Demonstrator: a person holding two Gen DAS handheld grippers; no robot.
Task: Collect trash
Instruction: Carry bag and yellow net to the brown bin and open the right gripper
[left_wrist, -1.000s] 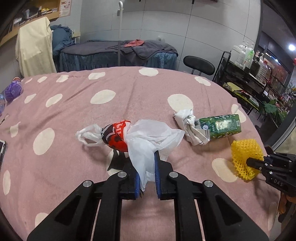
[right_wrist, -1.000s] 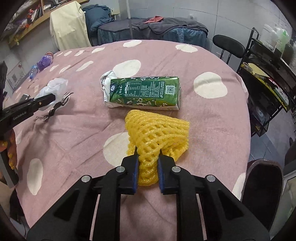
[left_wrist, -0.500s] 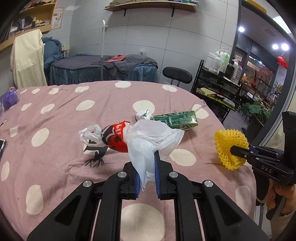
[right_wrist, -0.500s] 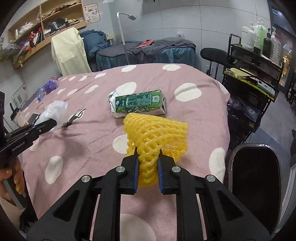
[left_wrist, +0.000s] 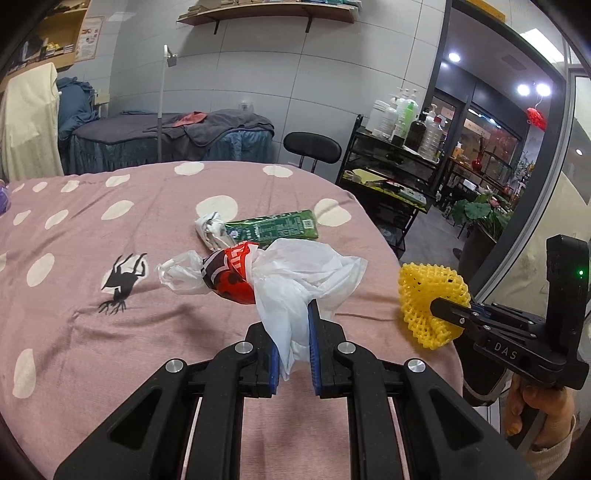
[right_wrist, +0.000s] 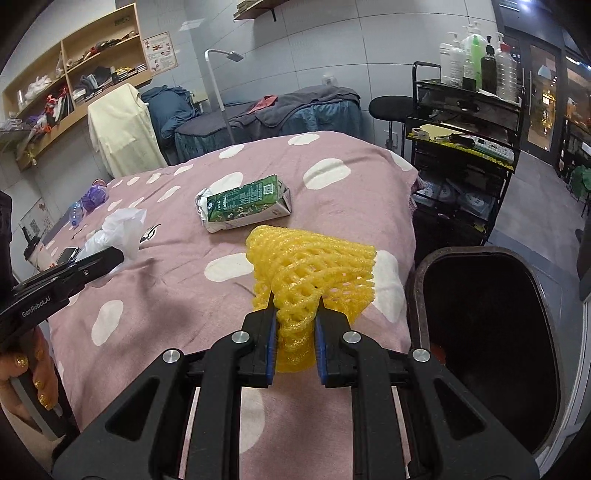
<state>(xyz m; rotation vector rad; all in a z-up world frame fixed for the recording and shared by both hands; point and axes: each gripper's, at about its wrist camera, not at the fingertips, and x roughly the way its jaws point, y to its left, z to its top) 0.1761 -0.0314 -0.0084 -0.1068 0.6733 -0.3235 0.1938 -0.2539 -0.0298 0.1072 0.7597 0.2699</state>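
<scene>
My left gripper is shut on a white plastic bag with a red wrapper knotted into it, held above the pink dotted bedspread. A yellow foam fruit net is pinched in my right gripper, just above the bed's near corner. That net and the right gripper also show at the right of the left wrist view. A green drink carton lies on the bed with crumpled paper at its end. A dark open trash bin stands right of the bed.
A black metal cart with bottles stands beyond the bin, a black stool behind the bed. A purple bottle and a phone lie at the bed's left side. A black spider print marks the bedspread.
Both grippers have pulled back and swung right with their loads still held. The carton now lies farther off, and the trash bin has come into the right wrist view.
</scene>
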